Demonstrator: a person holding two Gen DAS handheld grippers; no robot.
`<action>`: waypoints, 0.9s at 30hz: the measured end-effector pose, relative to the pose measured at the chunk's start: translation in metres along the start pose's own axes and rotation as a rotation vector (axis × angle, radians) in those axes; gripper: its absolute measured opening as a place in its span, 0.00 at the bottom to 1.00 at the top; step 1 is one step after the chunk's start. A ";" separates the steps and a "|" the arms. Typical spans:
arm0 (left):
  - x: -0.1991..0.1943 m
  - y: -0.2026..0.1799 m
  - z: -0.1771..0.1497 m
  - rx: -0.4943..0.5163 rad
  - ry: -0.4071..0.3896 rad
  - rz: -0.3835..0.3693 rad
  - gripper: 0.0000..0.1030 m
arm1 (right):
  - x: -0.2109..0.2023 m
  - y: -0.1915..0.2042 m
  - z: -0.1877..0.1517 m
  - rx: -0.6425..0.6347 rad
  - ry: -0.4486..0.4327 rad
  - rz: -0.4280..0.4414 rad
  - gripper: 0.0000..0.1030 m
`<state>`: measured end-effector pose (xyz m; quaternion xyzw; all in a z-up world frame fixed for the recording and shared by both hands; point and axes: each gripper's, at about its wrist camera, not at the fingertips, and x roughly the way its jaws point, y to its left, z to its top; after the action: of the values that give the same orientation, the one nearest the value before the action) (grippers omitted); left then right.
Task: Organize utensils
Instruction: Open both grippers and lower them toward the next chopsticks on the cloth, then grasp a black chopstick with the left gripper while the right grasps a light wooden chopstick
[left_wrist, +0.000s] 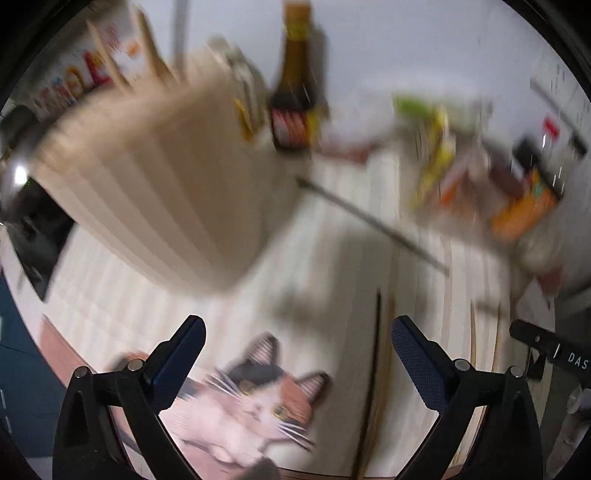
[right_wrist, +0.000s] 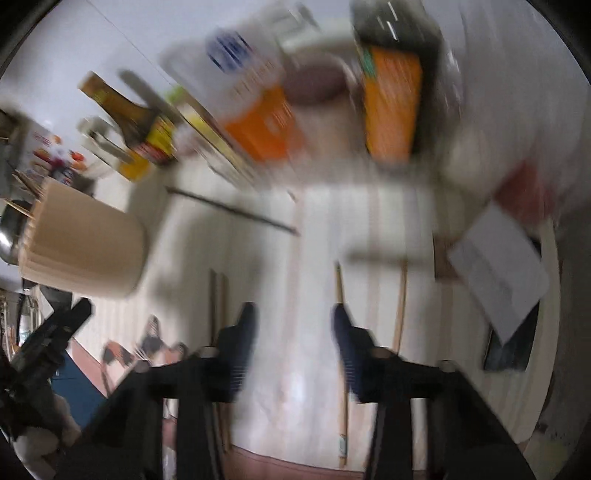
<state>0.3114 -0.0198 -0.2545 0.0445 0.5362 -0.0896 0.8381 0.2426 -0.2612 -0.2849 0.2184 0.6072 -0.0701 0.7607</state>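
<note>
Both views are motion-blurred. A beige ribbed utensil holder (left_wrist: 155, 184) stands on the striped table mat, with wooden sticks rising from it; it also shows in the right wrist view (right_wrist: 85, 251). A thin dark metal rod (left_wrist: 369, 218) lies on the mat beyond the holder, seen too in the right wrist view (right_wrist: 229, 212). Wooden chopsticks (left_wrist: 376, 369) lie near my left gripper (left_wrist: 297, 350), which is open and empty. More chopsticks (right_wrist: 341, 332) lie under my right gripper (right_wrist: 293, 332), which is open and empty. The right gripper's body shows at the left wrist view's right edge (left_wrist: 554, 350).
A dark sauce bottle (left_wrist: 293, 92) stands behind the holder. Orange and yellow food packets (left_wrist: 480, 177) crowd the back right. A cat picture (left_wrist: 251, 402) decorates the mat. White paper (right_wrist: 498, 266) lies at the right. A dark pan or stove (left_wrist: 33, 221) is at the left.
</note>
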 end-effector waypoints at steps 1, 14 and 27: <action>0.010 -0.005 -0.004 0.009 0.018 -0.007 0.95 | 0.007 -0.003 -0.004 0.000 0.013 -0.011 0.25; 0.092 -0.049 -0.013 0.125 0.205 -0.078 0.41 | 0.069 -0.025 -0.007 0.029 0.130 -0.078 0.25; 0.087 -0.041 -0.023 0.166 0.170 -0.012 0.03 | 0.081 -0.013 -0.007 -0.026 0.146 -0.170 0.07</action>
<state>0.3187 -0.0651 -0.3424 0.1181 0.5965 -0.1347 0.7824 0.2522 -0.2573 -0.3662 0.1608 0.6782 -0.1104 0.7085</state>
